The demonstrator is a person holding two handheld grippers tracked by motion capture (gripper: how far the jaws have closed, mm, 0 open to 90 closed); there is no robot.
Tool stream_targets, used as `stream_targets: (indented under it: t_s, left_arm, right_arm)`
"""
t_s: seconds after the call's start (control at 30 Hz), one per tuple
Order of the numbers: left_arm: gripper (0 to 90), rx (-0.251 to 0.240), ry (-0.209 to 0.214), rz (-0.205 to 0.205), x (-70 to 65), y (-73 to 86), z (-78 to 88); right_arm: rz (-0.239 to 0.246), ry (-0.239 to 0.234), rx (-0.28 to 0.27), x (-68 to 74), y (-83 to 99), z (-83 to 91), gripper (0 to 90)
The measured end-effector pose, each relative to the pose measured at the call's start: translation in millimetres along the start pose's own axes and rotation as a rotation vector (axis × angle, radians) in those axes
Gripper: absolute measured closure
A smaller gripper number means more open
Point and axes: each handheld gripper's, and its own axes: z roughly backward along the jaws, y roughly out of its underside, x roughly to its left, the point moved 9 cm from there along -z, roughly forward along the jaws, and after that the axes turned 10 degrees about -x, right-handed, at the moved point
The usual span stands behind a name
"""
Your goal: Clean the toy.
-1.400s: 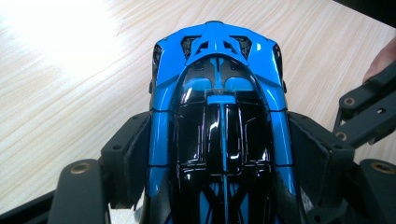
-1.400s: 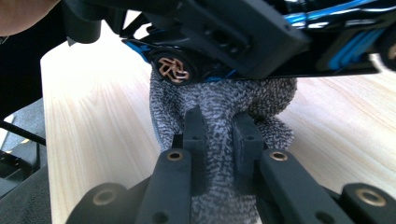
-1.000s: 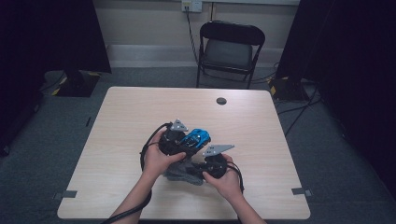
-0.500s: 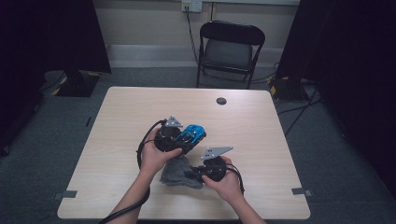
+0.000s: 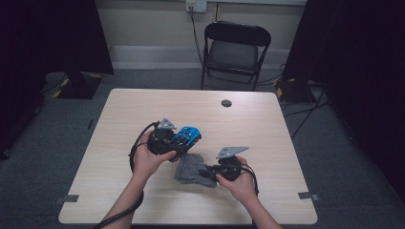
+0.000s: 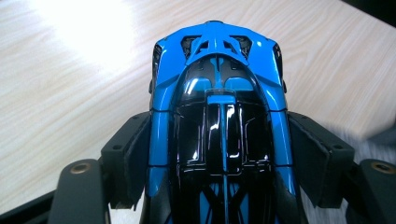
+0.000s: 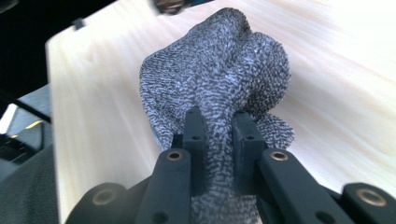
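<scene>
Two things in hand over the worktop (image 5: 143, 109), both already gripped. Largest, a grey knitted cloth (image 5: 191, 171) lying bunched near the middle of the front half, one end pinched tight in the right tool (image 5: 210, 172), jaws together on the fabric. Smaller, a blue toy car (image 5: 187, 136) raised just behind the cloth, toward the left edge, clamped by its sides in the left tool (image 5: 184, 143), jaws wide around the body. Probably a wiping job: pick-up done, car and cloth apart now, rubbing not yet begun.
</scene>
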Motion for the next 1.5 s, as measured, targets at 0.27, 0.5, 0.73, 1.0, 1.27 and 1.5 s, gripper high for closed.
stream_targets:
  t_s: [0.27,0.5,0.73,1.0,1.27,1.5]
  left_arm:
    - [28.3,0.009,0.03,-0.019,-9.5,7.4,3.4]
    - [28.3,-0.003,0.062,-0.032,-23.3,7.5,2.4]
    - [28.3,0.0,0.093,-0.051,-38.2,6.8,-2.1]
    - [28.3,-0.001,0.101,-0.058,-42.4,5.6,-4.7]
    - [28.3,-0.005,0.094,-0.054,-42.0,5.1,-5.0]
    - [28.3,-0.011,0.095,-0.044,-41.0,1.9,-7.8]
  right_arm:
    - [-0.04,0.126,-0.036,-37.2,-5.9,21.9,79.1]
    - [-0.059,0.221,-0.079,-61.2,-14.2,35.6,79.0]
    - [-0.071,0.236,-0.101,-64.7,-20.2,32.9,79.1]
    - [-0.08,0.193,-0.126,-54.5,-25.5,23.4,79.1]
    - [-0.092,0.158,-0.127,-46.1,-23.4,16.4,79.1]
    - [-0.072,0.131,-0.103,-39.0,-22.1,11.4,79.2]
